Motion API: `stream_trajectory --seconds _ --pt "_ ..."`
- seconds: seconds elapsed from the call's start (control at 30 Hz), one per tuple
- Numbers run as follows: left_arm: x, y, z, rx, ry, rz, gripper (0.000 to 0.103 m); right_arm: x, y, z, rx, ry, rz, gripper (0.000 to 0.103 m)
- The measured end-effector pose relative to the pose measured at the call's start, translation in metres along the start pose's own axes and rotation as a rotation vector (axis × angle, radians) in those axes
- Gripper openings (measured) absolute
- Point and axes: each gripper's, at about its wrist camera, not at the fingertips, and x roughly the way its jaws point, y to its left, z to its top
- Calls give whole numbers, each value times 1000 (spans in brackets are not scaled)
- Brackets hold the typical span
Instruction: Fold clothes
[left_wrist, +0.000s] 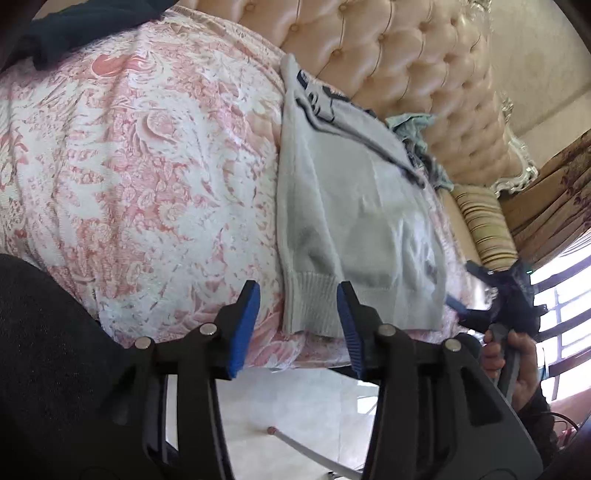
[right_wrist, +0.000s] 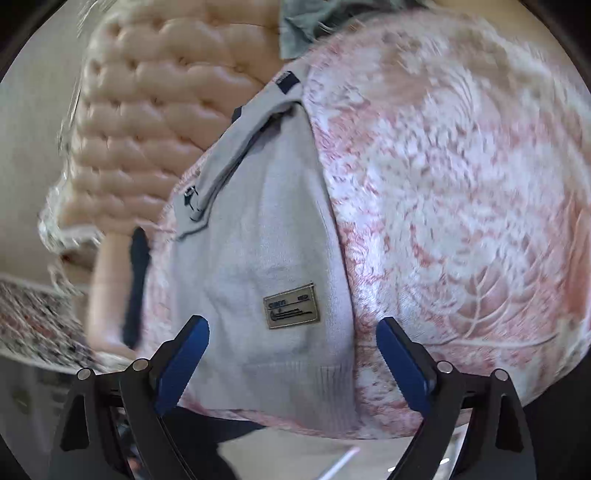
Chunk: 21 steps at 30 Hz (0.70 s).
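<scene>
Nothing is held between the parted jaws of the left gripper (left_wrist: 297, 325) or the wider right gripper (right_wrist: 293, 358). Just ahead of both, the sweater (left_wrist: 354, 206) is laid on the bed (left_wrist: 147, 166), narrowed lengthwise (ribbed hem nearest); the crosswise fold is judged left.

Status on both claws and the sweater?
Left claw open, empty, at the hem. Right claw open wide, empty. Sweater partly folded, flat on bedspread. Nothing in the way.
</scene>
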Motion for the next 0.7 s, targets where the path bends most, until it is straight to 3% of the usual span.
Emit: stream_trajectory --seconds 0.07,0.17,0.37,0.4,0.47,0.5,0.57,0.7 --pt "-1 2 0 -6 -7 -16 48 1 -8 0 64 17 39 74" --pt "-1 7 -1 -17 -9 -34 48 -2 -19 -5 143 32 40 71" --pt "1 13 -3 -38 -8 -36 49 -1 -16 -23 128 73 24 68" --pt "1 14 -3 -44 -9 -38 50 0 -12 -25 106 73 14 63" --pt "-1 15 -3 -47 -16 -42 51 4 -10 -26 83 79 -4 18" --pt "-2 15 -3 -48 -18 -43 53 7 -10 -26 75 81 -12 14" --pt "-3 17 -4 -52 -22 -46 53 9 -10 -28 61 83 -21 14" --pt "-1 15 -5 -42 -12 -40 54 11 -10 -30 72 79 -25 25"
